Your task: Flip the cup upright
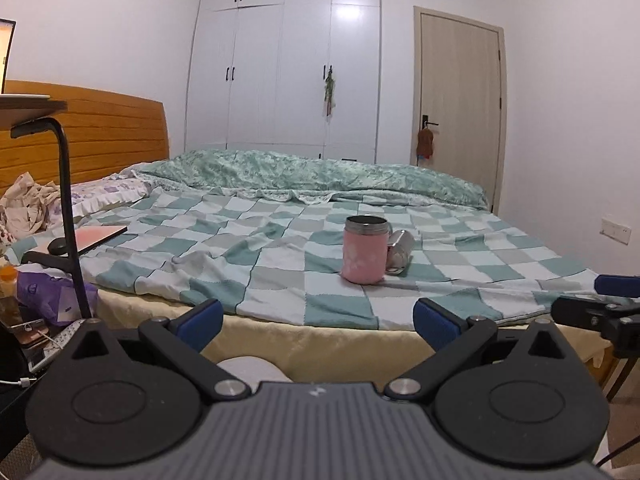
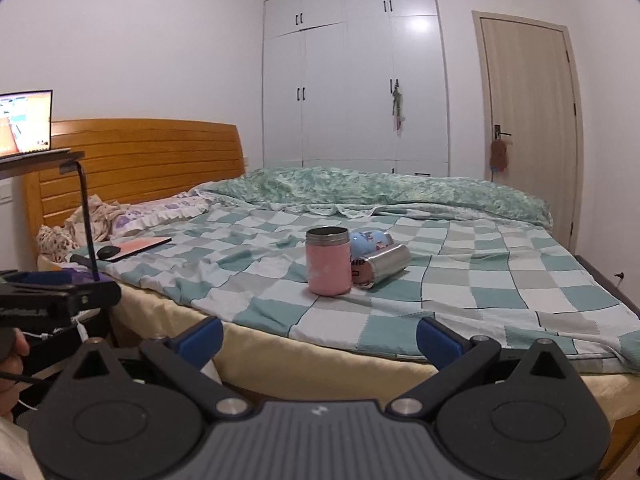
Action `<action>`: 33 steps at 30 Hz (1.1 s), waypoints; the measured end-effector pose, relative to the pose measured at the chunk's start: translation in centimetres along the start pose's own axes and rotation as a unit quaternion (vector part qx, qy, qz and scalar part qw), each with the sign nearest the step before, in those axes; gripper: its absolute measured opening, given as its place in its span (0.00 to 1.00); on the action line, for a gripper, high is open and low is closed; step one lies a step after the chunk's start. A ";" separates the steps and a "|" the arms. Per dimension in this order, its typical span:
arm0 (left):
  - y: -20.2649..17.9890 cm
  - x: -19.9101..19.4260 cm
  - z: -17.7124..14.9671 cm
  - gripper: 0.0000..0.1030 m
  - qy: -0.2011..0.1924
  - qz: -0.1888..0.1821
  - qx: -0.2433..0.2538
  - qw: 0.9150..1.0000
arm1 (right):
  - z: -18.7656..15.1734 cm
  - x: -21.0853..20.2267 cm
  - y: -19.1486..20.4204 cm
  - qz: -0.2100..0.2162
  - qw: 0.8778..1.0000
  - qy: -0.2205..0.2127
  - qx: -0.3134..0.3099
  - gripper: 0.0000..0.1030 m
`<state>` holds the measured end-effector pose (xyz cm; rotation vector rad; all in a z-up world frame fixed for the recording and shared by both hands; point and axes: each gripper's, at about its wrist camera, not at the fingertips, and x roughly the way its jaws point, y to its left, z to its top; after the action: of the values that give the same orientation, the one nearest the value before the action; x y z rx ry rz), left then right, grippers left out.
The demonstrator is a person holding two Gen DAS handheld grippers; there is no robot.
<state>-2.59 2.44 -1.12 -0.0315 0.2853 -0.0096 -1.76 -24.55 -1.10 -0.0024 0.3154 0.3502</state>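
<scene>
A pink cup with a steel rim (image 1: 365, 251) stands upright on the checked bedspread (image 1: 240, 264). It also shows in the right wrist view (image 2: 329, 261). A steel cup (image 1: 400, 249) lies on its side just right of it, also in the right wrist view (image 2: 382, 266). A light blue cup (image 2: 370, 242) lies behind them. My left gripper (image 1: 318, 322) is open and empty, short of the bed edge. My right gripper (image 2: 320, 340) is open and empty, also short of the bed edge. Each gripper shows at the edge of the other's view.
A rolled green quilt (image 2: 380, 190) lies along the far side of the bed. A pink tablet with a black mouse (image 2: 136, 247) lies at the left. A black stand (image 1: 66, 208) holds a side table with a laptop (image 2: 26, 122). Wardrobe and door stand behind.
</scene>
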 end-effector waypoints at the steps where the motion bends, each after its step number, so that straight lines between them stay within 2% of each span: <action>1: -0.2 -0.1 0.0 1.00 -0.003 -0.002 0.004 1.000 | 0.0 0.1 -0.1 0.000 1.000 0.001 0.004 1.00; 13: -0.7 -0.5 -0.1 1.00 -0.015 -0.006 0.011 1.000 | -0.3 0.5 -0.4 -0.001 1.000 0.014 0.008 1.00; 33: -0.9 -0.6 -0.1 1.00 -0.026 -0.003 0.009 1.000 | 0.0 0.4 0.7 0.008 1.000 0.002 -0.015 1.00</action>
<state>-3.22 1.59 -0.99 -0.0156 0.2324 -0.0162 -1.63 -23.71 -1.19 -0.0299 0.3136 0.3713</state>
